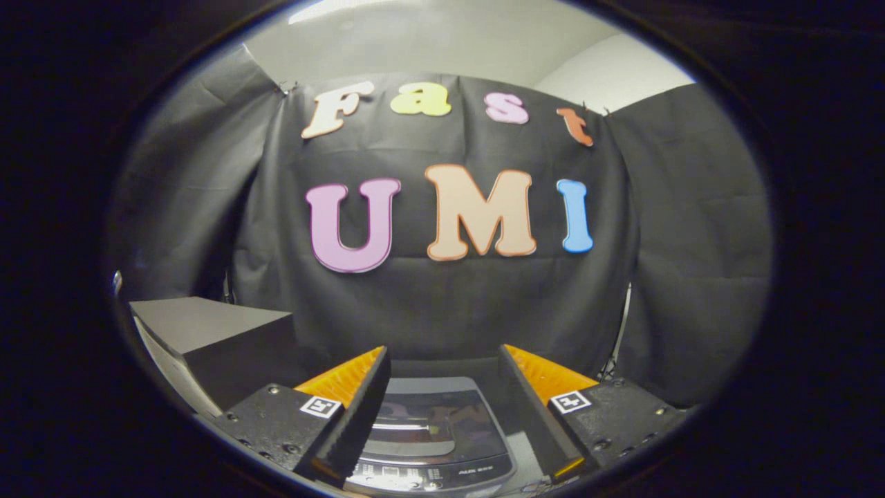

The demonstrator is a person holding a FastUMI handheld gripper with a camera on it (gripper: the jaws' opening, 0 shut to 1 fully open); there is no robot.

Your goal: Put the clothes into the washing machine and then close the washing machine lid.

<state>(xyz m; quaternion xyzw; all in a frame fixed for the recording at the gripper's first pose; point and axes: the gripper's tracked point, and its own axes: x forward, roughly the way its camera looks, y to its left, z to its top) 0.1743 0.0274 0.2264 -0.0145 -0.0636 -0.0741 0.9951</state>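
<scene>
Fingers (444, 387) spread wide, gripping nothing, above washing machine (432, 436) with glass lid (432, 422) down; dark box (221, 339) far left.

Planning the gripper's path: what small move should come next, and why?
Probably tilt downward and look for the clothes. The gripper is open and holds nothing, and the washing machine below, between the fingers, has its glass lid apparently down.

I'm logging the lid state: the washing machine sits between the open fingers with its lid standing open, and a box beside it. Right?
Not quite. In the gripper view the washing machine lid lies closed and flat. The rest holds: the hand-held gripper is open, holding nothing, and the box stands beside it.
</scene>
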